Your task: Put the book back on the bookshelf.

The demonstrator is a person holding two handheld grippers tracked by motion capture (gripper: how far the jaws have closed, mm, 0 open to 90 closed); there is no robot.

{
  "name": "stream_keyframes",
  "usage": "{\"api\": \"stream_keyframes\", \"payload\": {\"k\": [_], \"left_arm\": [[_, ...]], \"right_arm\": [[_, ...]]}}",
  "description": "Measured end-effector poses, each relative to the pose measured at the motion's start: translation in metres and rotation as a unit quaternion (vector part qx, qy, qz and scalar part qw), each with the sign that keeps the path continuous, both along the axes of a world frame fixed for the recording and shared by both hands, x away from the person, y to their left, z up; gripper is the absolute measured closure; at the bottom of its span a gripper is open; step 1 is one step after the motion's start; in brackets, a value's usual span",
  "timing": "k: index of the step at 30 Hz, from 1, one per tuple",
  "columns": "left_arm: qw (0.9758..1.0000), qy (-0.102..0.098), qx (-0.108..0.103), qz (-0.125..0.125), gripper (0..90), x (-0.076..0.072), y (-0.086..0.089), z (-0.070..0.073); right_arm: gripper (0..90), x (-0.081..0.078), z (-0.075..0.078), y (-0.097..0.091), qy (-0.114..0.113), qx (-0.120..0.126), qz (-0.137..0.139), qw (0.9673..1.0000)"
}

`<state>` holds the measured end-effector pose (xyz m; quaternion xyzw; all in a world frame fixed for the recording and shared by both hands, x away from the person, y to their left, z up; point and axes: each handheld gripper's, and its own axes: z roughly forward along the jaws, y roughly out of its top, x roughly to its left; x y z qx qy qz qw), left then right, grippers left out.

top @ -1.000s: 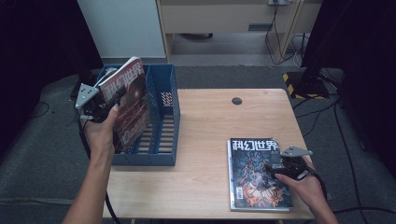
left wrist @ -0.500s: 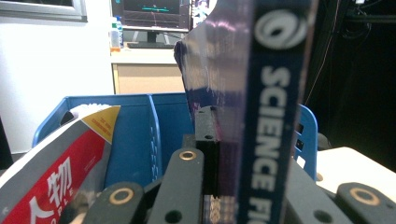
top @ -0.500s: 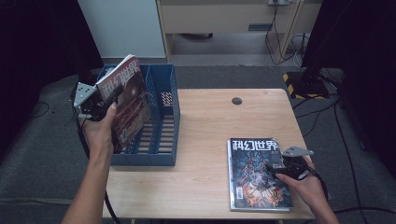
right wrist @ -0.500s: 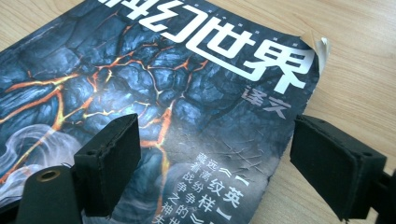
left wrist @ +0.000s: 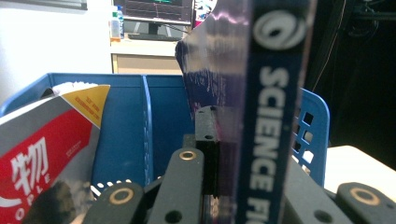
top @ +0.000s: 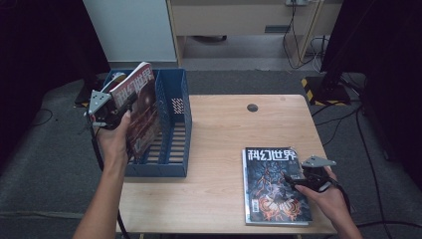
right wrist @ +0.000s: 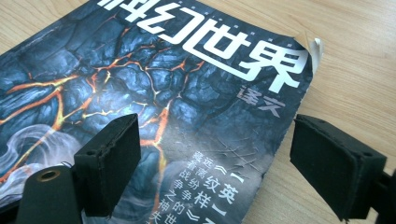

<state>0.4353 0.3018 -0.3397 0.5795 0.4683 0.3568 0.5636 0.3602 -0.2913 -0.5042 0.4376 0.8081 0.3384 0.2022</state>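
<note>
As held, magazine (left wrist: 268, 116) spine reads "SCIENCE"

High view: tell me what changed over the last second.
Nothing visibly changed. The left gripper holds the red-covered magazine upright over the blue plastic file rack; the open right gripper stays on the dark lava-patterned magazine lying flat on the wooden table.

The held magazine (left wrist: 266, 107) runs past the top edge in the left gripper view, title cut off. Its lower part hides behind the rack (top: 174, 149) wall. The flat magazine (right wrist: 154, 93) is cropped left and bottom.
</note>
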Motion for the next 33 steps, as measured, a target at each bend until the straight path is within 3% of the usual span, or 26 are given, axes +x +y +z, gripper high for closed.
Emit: {"api": "stream_keyframes", "payload": {"k": [16, 27, 30, 33], "left_arm": [[0.9998, -0.005, -0.002, 0.020, 83.7, -0.001, 0.002, -0.006], [0.9998, -0.006, -0.014, 0.016, 83.7, 0.005, -0.006, -0.025], [0.9995, -0.011, 0.005, 0.028, 83.7, 0.004, -0.006, -0.026], [0.9996, -0.012, 0.005, 0.027, 83.7, 0.000, -0.003, -0.024]], "right_arm": [[16.4, 0.000, -0.002, 0.002, 0.003, -0.005, 0.003, 1.0000], [16.4, 0.001, -0.003, 0.002, 0.003, -0.004, 0.002, 1.0000], [16.5, 0.000, -0.003, 0.001, 0.002, -0.004, 0.002, 1.0000], [16.5, 0.001, -0.004, 0.002, 0.004, -0.007, 0.002, 1.0000]]}}
